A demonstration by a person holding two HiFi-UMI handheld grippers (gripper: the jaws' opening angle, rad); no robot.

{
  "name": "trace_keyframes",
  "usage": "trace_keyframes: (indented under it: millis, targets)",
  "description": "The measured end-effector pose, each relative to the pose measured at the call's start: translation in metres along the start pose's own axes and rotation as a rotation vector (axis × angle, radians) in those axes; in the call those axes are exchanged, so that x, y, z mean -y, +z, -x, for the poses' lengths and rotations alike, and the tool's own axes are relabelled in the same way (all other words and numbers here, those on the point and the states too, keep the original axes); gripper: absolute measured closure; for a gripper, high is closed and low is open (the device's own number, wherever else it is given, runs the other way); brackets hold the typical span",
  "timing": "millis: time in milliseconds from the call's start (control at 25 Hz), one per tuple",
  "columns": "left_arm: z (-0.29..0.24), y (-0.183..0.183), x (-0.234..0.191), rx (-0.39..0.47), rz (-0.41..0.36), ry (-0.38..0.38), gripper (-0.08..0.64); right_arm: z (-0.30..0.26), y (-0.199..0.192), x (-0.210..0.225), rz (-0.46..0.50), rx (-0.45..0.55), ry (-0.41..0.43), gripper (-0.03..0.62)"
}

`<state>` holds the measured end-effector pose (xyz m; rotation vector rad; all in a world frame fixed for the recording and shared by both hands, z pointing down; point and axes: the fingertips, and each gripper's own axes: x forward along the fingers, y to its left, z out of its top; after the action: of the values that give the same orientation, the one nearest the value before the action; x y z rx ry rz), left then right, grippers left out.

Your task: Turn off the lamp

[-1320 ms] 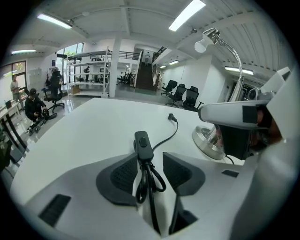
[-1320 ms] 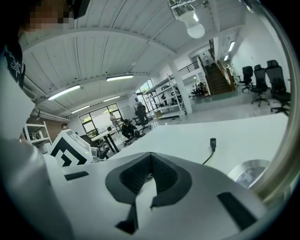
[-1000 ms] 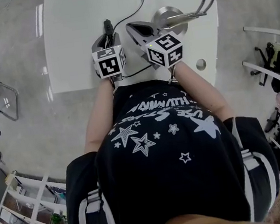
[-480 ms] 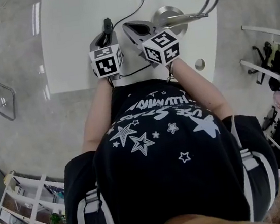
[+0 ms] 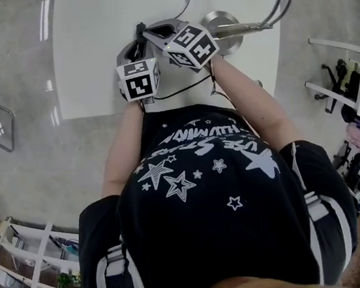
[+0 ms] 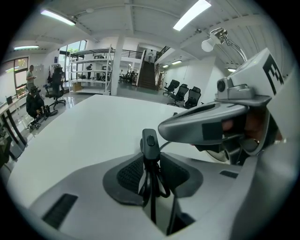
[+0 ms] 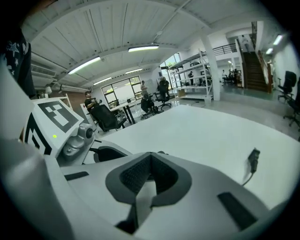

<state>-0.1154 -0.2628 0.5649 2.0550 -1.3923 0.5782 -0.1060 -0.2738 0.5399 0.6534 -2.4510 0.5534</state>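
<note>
One switch (image 6: 149,142) upright btwn closing jaws, left gripper (image 6: 150,165).

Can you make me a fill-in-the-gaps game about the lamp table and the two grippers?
The table is ____ in colour. The lamp's base is ____ in shape. The left gripper has the black ____ on the cord between its jaws. The right gripper has ____ between its jaws.
Missing words: white; round; switch; nothing.
Extra: the left gripper's jaws are closing on the switch.
</note>
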Motion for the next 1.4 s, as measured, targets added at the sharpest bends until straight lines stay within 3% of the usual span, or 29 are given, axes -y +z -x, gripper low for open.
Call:
trace_keyframes:
  millis: [640, 960, 1200, 1400]
  targets:
    - [-0.002, 0.0, -0.004, -0.001, -0.01, 0.019, 0.435, -0.022, 0.001, 0.001, 0.113, -0.132, 0.039, 0.586]
    - [-0.002, 0.0, -0.005, 0.001, -0.007, 0.02, 0.436, -0.023, 0.004, 0.001, 0.107, -0.196, 0.016, 0.586]
    - [-0.002, 0.0, -0.005, 0.004, -0.006, 0.018, 0.436, -0.026, -0.003, 0.003, 0.015, -0.199, 0.068, 0.586]
    - [-0.002, 0.0, -0.005, 0.005, -0.004, 0.014, 0.436, -0.028, -0.003, 0.004, 0.038, -0.214, 0.053, 0.586]
